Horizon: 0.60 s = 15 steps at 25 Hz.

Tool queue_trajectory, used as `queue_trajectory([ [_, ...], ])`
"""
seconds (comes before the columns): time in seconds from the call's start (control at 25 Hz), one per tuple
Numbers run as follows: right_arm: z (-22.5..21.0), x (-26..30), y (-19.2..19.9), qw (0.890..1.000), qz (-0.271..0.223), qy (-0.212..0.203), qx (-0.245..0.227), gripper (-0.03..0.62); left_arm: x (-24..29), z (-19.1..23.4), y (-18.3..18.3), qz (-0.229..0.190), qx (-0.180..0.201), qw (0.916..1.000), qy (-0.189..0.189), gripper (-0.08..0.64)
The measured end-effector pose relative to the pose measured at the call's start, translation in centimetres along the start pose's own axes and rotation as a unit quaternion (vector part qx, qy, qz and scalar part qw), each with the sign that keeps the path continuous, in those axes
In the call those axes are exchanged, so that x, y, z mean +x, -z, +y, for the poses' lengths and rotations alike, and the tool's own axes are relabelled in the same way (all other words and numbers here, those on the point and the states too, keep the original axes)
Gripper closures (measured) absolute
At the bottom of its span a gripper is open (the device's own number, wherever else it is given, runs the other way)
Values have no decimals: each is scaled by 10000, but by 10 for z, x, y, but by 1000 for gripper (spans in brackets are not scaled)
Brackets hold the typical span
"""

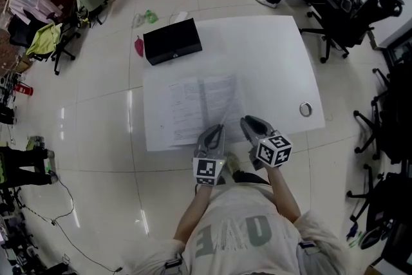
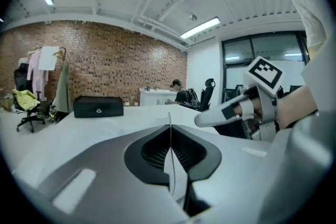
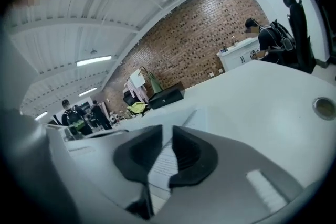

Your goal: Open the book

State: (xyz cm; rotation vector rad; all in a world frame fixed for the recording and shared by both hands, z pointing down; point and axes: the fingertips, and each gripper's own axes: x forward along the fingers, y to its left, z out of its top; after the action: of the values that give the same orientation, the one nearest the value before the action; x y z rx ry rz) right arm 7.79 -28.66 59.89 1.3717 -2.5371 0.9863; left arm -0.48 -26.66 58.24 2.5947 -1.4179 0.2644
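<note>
A large white rectangular counter [image 1: 270,55] fills the middle of the room. A white paper book with printed pages [image 1: 187,106] lies open and flat on the counter's near left part. A black rectangular case [image 1: 172,40] sits at the far left corner, apart from the book. The left tongs [image 1: 217,129], at the book's near edge, are closed on one thin white page [image 2: 169,123], which stands upright on edge. The right tongs [image 1: 248,120], just to the right, are slightly parted and grip nothing; printed lines show through the gap. A small silver ring [image 1: 305,109] lies near the counter's right edge.
</note>
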Motion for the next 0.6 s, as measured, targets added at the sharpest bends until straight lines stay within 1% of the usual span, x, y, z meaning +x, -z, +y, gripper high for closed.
queue_trajectory([
  [0.04,-3,1,2,9997,28,202,-134,584,-7,10,-7,-159,-19,9997,-178,532],
  [0.12,-4,4,9,9977,143,511,-424,588,-21,31,-18,-425,-75,9978,-510,532],
  [0.2,-4,9,18,9949,316,747,-601,588,-37,51,-25,-615,-241,9947,-784,532],
  [0.24,-6,12,24,9929,425,897,-650,588,-45,62,-27,-693,-401,9928,-896,532],
  [0.32,-10,17,38,9884,663,1161,-724,588,-60,82,-28,-851,-852,9869,-1076,532],
  [0.36,-11,19,45,9867,767,1218,-757,588,-68,91,-27,-917,-1042,9833,-1176,535],
  [0.4,-11,21,51,9855,859,1232,-788,588,-76,99,-25,-958,-1148,9802,-1296,535],
  [0.48,-11,22,65,9830,1037,1242,-867,588,-92,111,-16,-961,-1202,9758,-1551,535],
  [0.6,-16,23,84,9769,1322,1359,-982,588,-111,127,1,-849,-1313,9695,-1888,534],
])
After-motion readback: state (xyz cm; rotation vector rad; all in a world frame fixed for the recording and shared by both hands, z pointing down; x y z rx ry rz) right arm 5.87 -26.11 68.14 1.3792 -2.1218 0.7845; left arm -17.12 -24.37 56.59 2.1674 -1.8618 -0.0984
